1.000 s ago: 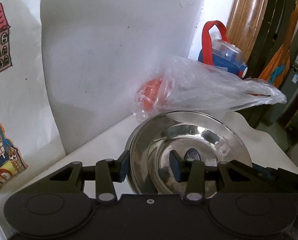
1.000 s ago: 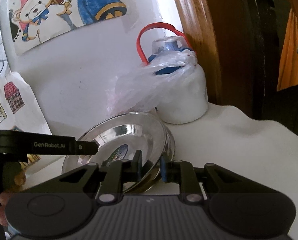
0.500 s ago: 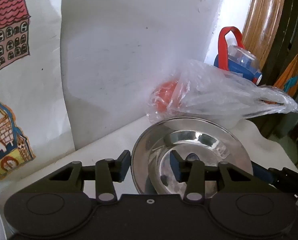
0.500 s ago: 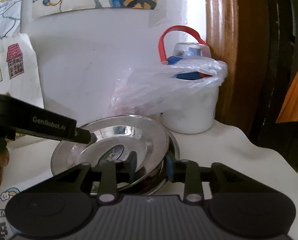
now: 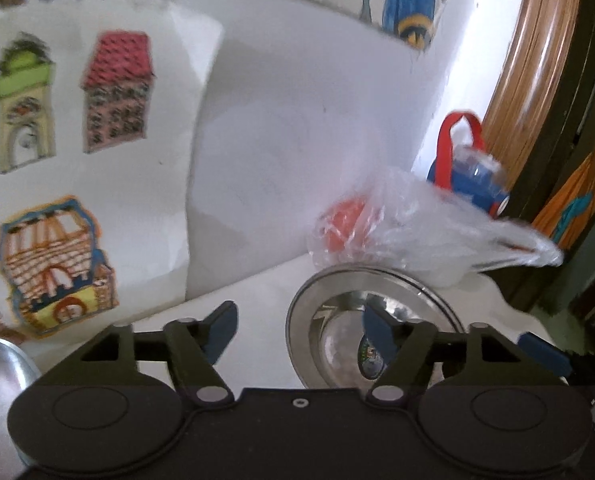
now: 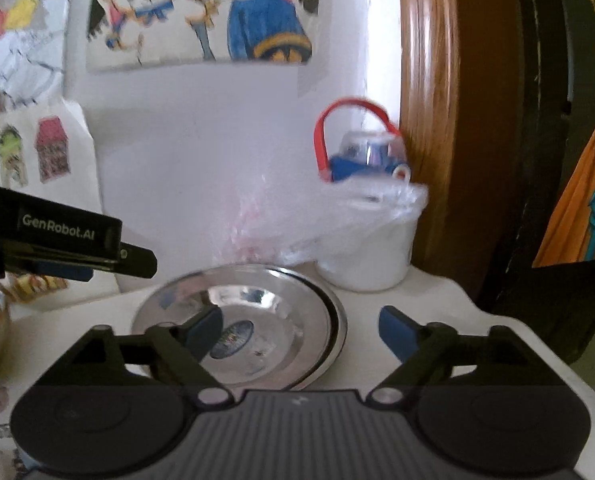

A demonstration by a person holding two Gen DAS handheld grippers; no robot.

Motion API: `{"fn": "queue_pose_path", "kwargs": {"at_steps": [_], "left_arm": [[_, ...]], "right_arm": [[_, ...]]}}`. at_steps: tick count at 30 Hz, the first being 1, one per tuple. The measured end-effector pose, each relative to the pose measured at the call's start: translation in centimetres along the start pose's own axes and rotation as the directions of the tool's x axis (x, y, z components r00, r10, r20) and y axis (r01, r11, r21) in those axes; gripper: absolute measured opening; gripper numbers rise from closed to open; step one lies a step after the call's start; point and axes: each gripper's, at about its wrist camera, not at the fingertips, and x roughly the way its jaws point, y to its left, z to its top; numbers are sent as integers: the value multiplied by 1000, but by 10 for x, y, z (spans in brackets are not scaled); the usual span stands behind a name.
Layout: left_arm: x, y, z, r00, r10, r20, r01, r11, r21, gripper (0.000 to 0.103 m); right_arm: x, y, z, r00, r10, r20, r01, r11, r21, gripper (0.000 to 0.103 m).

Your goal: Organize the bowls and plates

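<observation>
A shiny steel plate (image 6: pixel 257 300) with a sticker at its middle lies nested on another steel dish (image 6: pixel 337 328) on the white table. My right gripper (image 6: pixel 299 330) is open just in front of it, its left finger over the plate's near rim and its right finger off to the side. In the left wrist view the same plate (image 5: pixel 329 300) lies ahead on the right. My left gripper (image 5: pixel 299 326) is open too, with its right finger over the plate and nothing held. That left gripper (image 6: pixel 77 240) also shows at the right wrist view's left edge.
A clear plastic bag (image 5: pixel 417 224) with something orange inside lies behind the plates, by a white tub (image 6: pixel 369 260) and a blue bottle with a red handle (image 5: pixel 469 176). Another steel bowl (image 5: pixel 1 364) sits at the near left. Drawings cover the wall close behind.
Both grippers were shut on the plate's rim and have opened and let it go. The plate has settled flat onto the dish beneath, and both grippers have drawn back slightly.
</observation>
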Motion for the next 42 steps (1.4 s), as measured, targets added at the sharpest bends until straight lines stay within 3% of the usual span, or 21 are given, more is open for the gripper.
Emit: {"fn": "queue_pose_path", "kwargs": {"at_steps": [4,12,24,37,42], "left_arm": [[-31,7,-7,999,-7,51,9,999,-32,88],[-103,12,-30,984,4,180,-4,1000,-2,102],[-212,38,-71,955,11,297,-7,1000,-15,102],[-295,96,-157,934,166,316,-174,985,-3,102],[-316,110,-189,930,193,311,-202,979,-4,102]], "right_arm": [[-30,6,1,998,-9,56,9,1000,4,101],[-92,23,-1,991,13,130,-16,1000,21,103],[-192,53,-12,971,68,228,-83,995,60,103],[-247,113,-62,970,146,192,-160,986,55,103],[-264,132,-87,975,155,161,-164,985,50,103]]}}
